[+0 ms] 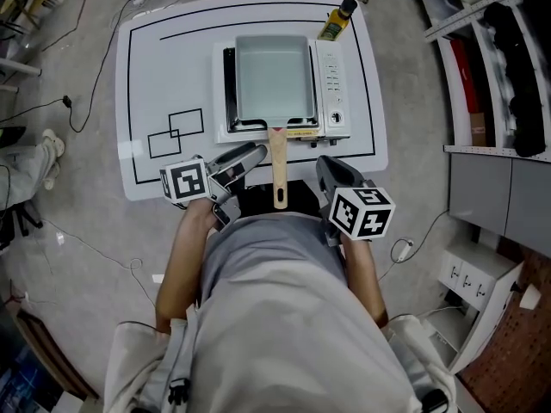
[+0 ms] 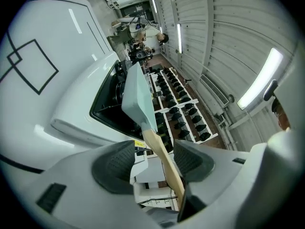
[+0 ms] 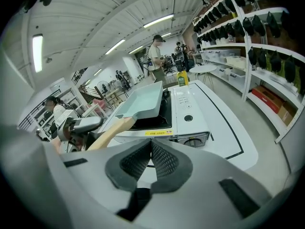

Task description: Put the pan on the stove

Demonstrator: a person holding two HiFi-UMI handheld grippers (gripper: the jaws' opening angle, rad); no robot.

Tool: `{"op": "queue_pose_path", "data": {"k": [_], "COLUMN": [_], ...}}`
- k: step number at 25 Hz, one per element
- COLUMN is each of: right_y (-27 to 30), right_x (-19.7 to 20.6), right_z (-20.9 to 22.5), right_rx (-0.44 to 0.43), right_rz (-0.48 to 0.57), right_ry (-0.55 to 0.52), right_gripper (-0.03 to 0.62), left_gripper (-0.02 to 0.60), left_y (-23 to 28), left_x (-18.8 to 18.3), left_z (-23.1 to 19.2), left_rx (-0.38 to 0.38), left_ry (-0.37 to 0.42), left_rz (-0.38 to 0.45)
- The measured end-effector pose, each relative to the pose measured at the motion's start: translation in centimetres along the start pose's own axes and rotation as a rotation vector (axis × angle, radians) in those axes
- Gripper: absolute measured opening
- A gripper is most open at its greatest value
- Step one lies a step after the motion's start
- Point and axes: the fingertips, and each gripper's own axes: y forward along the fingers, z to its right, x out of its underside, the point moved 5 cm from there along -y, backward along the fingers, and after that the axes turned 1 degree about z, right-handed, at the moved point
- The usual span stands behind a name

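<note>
While empty pan (image 1: 272, 74) tops stove (image 1: 332, 76), left gripper (image 2: 152, 160) gapes empty, right gripper (image 3: 151, 157) closed empty

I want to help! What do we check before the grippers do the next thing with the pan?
1. Pan sits on the stove: ok.
2. Left gripper has its jaws apart and is not squeezing the wooden handle: ok.
3. Right gripper is shut with nothing in it, short of the stove: ok.
4. Bottle stands at the stove's far corner, apart from the pan: ok.
5. Stove is switched off: cannot tell.
</note>
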Motion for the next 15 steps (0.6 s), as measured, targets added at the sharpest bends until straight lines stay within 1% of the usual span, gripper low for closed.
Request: {"op": "queue_pose_path", "data": {"k": [3, 6, 9, 11, 15], "right_y": [0.0, -0.1, -0.3, -0.5, -0.8], "right_x": [-0.1, -0.2, -0.4, -0.6, -1.2], "right_z": [-0.5, -0.9, -1.3, -1.5, -1.7], "right_rx": [-0.003, -0.004, -0.010, -0.012, -0.020], "right_rz": [0.011, 0.016, 0.030, 0.042, 0.069], "right_ry": [-0.005, -0.004, 0.000, -0.003, -0.013], "right_gripper": [0.009, 0.009, 0.009, 0.010, 0.009], "left_gripper": [0.244, 0.212, 0.184, 0.167, 0.153], "left_y": [-1.0, -2.2, -3.1, -3.6, -4.4], "left_x": [-0.3, -0.6, -0.8, -1.0, -1.3], "left_z": [0.0, 0.2, 0.7, 1.3, 2.6], "left_rx": [-0.031, -0.071, -0.090, -0.108, -0.151], "left_ry": [0.032, 0.093, 0.147, 0.190, 0.295], "left_rz": [0.020, 0.019, 0.038, 0.049, 0.068]}}
